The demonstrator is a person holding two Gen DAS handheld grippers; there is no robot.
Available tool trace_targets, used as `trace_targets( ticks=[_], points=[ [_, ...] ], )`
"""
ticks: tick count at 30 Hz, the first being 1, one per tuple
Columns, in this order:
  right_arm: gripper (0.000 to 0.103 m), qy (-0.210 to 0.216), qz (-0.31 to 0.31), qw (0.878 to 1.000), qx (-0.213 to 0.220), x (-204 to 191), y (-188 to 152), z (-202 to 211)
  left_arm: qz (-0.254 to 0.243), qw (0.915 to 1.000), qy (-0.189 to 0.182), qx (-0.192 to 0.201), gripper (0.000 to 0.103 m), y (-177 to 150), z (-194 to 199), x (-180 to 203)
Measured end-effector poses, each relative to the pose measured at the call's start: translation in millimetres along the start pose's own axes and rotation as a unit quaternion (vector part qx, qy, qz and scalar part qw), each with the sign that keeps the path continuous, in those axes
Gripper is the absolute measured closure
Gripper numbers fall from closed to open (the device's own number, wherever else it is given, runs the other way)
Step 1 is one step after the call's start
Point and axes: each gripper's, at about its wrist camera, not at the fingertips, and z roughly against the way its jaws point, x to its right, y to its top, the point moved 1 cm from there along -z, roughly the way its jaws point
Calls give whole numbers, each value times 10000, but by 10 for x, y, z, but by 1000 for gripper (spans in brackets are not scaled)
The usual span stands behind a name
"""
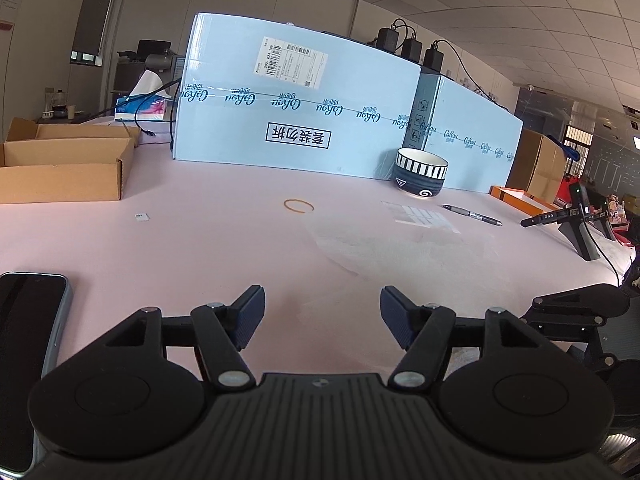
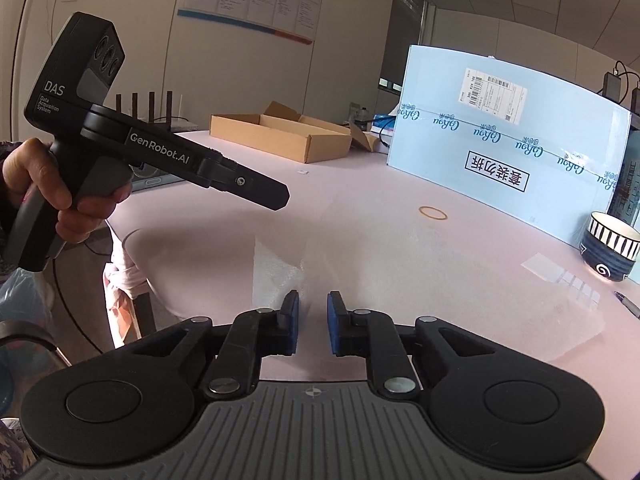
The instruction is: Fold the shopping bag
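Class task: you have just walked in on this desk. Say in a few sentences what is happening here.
A person holds a two-finger gripper in each hand over a pink table. A thin clear shopping bag lies flat on it, not yet folded. The left gripper is open above bare table, touching nothing. The right gripper hangs over the bag's near part, its fingers a little apart and empty. A striped bowl, a pen and a rubber band lie beyond.

**Black handheld grippers with blue-padded jaws**

The left gripper [image 1: 322, 312] is showing matte black linkage arms, silver pivot screws, round side discs and a ribbed grey housing with a small crosshair mark. The right gripper [image 2: 313, 322] is showing the same build, with blue ribbed pads [image 2: 333, 326]. Seen from the right wrist, the left unit is carrying white "DAS" and "GenRobot.AI" lettering, and the hand [image 2: 60, 196] is emerging from a dark patterned sleeve.
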Motion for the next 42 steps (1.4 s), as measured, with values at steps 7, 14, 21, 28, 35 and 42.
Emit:
trace_targets(
  ticks=[7, 14, 21, 28, 35, 42],
  points=[
    [101, -53, -513, 9979, 382, 113, -61, 233, -77, 9996, -256, -27, 39, -9, -32, 106],
    [101, -860, -633, 9924, 612, 391, -74, 494, -245, 9985, -485, -53, 36, 64, -137, 275],
    [101, -2058, -571, 9762, 363, 701, -300, 693, -445, 9947, -930, -9, 32, 170, -308, 603],
    [101, -3244, -858, 9418, 205, 1088, -609, 843, -892, 9912, -699, -690, 33, 44, -764, 1081],
    [101, -4121, -985, 9056, 173, 1310, -784, 1006, -1154, 9863, -845, -822, 33, 81, -1111, 1456],
    [100, -4469, -1360, 8841, 139, 1454, -884, 1158, -1002, 9873, -937, -797, 34, 323, -1672, 1800]
  ],
)
